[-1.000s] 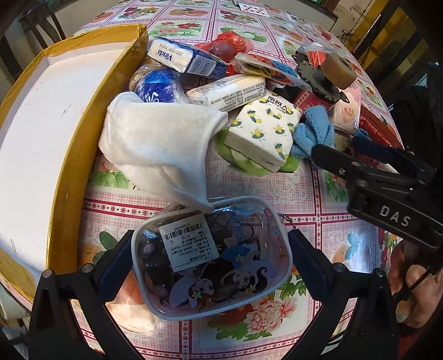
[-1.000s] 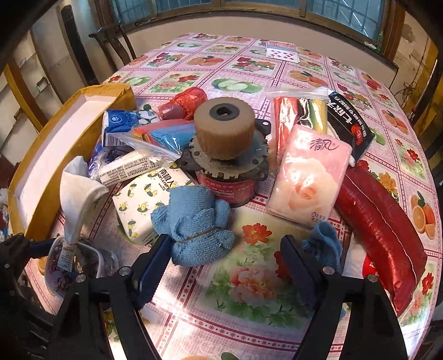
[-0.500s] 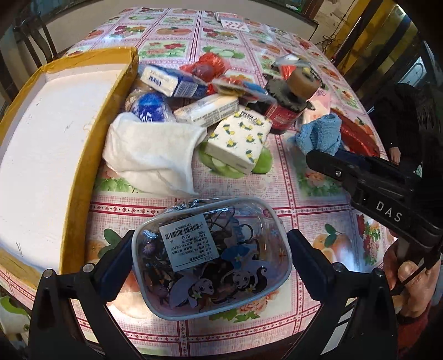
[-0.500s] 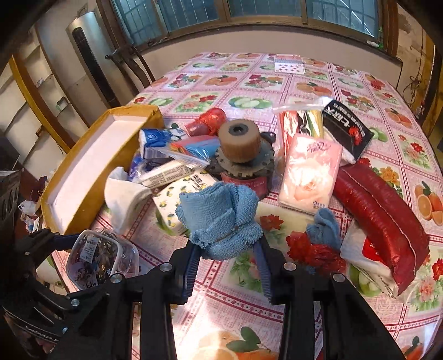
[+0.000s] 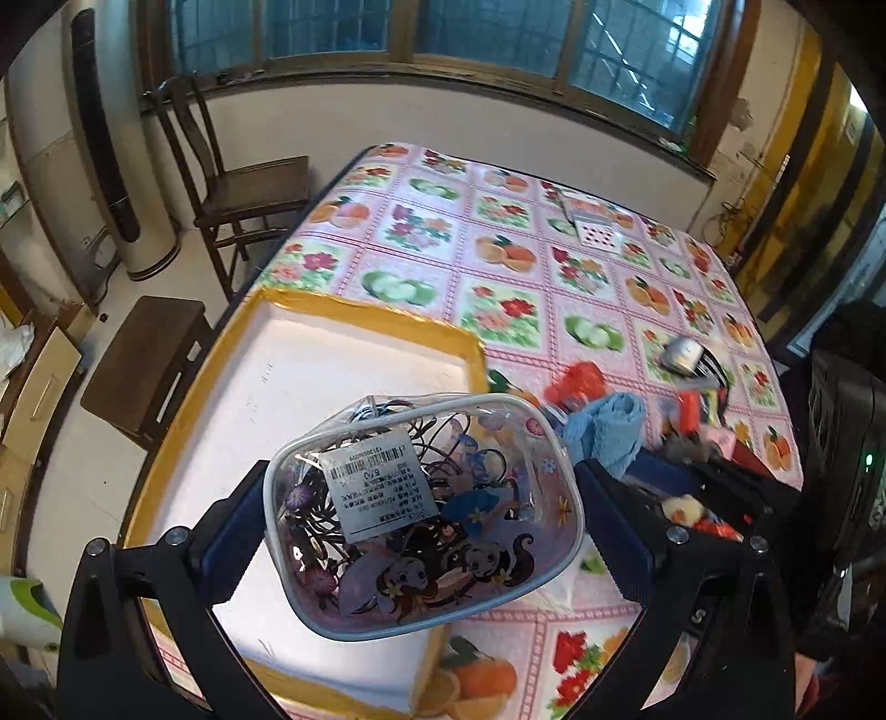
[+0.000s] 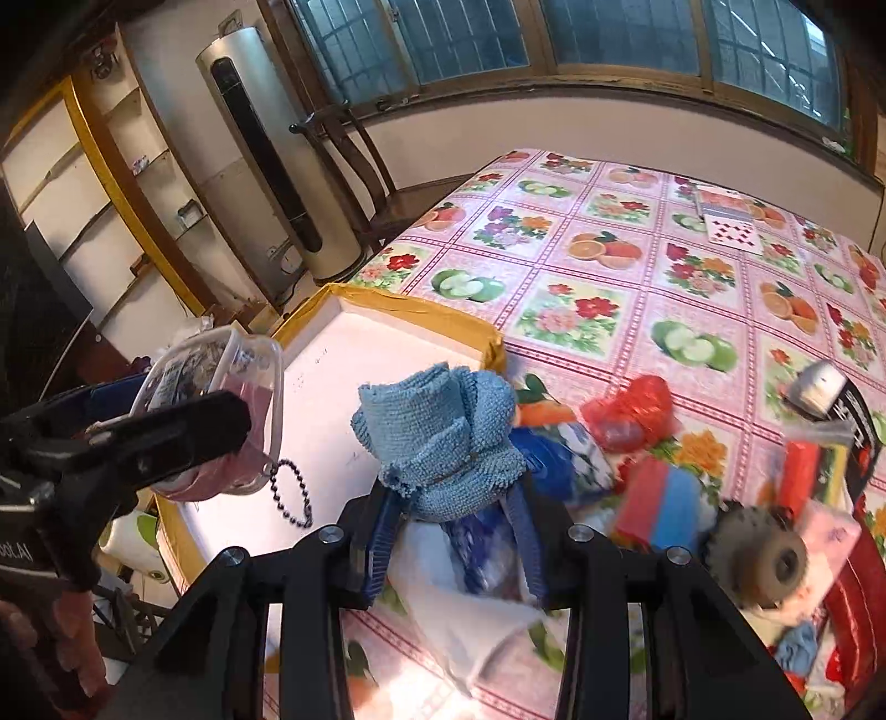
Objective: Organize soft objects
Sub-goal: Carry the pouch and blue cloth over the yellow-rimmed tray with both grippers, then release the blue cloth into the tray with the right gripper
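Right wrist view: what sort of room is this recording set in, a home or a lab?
Most likely a home dining room. A table under a fruit-and-flower oilcloth, dark wooden chairs against the wall, a tall standing air conditioner in the corner and barred windows all suggest a lived-in house.

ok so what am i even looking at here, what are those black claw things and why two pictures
The black claws are hand-held grippers, not a robot: a person holds one in each hand. Each carries a fisheye camera looking along its two fingers, so you get one picture per gripper.

In the left-hand view, the left gripper clamps a clear pouch of hair ties, held above a shallow yellow-edged box.

In the right-hand view, the right gripper pinches a blue cloth. You also see the left gripper from the side there.

Below is a table with a fruit-and-flower tablecloth, holding a blurred heap of packets, a gear-like metal part and playing cards.
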Demonstrator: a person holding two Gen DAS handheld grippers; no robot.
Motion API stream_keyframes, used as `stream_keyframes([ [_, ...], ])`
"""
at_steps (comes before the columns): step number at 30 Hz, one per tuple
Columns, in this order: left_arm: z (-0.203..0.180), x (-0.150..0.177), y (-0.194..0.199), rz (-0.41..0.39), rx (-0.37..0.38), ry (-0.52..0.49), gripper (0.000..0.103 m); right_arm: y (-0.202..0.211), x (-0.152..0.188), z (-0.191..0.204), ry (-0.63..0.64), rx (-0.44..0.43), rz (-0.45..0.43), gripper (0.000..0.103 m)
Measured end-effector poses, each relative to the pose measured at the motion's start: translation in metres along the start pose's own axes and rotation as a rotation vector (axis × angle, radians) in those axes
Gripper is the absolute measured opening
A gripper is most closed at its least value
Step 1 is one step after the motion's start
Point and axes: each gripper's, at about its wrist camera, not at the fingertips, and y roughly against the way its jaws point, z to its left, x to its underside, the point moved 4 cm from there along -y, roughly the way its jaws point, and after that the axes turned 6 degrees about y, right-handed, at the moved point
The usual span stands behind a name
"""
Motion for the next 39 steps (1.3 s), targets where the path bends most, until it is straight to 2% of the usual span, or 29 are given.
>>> stream_keyframes([
  [3, 0.026, -0.024, -0.038, 0.043, -0.037, 0.038, 0.103, -0.036, -0.021, 0.008, -0.012, 0.011, 0.033, 0.040],
  [6, 0.051, -0.037, -0.073, 0.058, -0.109, 0.079, 0.103, -0.072, -0.033, 0.014, -0.018, 0.027, 0.080, 0.040],
  [9, 0.070, -0.043, -0.106, 0.099, -0.095, 0.126, 0.103, -0.100, -0.036, 0.015, -0.017, 0.054, 0.114, 0.040],
  [12, 0.076, -0.047, -0.128, 0.114, -0.105, 0.126, 0.103, -0.118, -0.035, 0.013, -0.022, 0.061, 0.140, 0.040],
  [20, 0.092, -0.048, -0.162, 0.173, -0.123, 0.154, 0.103, -0.128, -0.038, 0.017, -0.024, 0.046, 0.153, 0.048],
  [23, 0.094, -0.045, -0.163, 0.174, -0.124, 0.155, 0.103, -0.125, -0.038, 0.020, -0.028, 0.046, 0.148, 0.056],
  [26, 0.096, -0.043, -0.164, 0.192, -0.132, 0.162, 0.103, -0.105, -0.039, 0.021, -0.036, 0.019, 0.099, 0.056],
  [31, 0.086, -0.038, -0.138, 0.152, -0.157, 0.107, 0.103, -0.039, -0.027, 0.018, -0.025, -0.039, -0.002, 0.059],
  [36, 0.061, -0.021, -0.094, 0.103, -0.076, 0.080, 0.103, 0.037, 0.006, -0.007, -0.048, -0.052, -0.110, 0.065],
  [39, 0.038, -0.001, -0.067, 0.102, -0.024, 0.050, 0.103, 0.078, 0.038, -0.030, -0.072, -0.014, -0.156, 0.072],
])
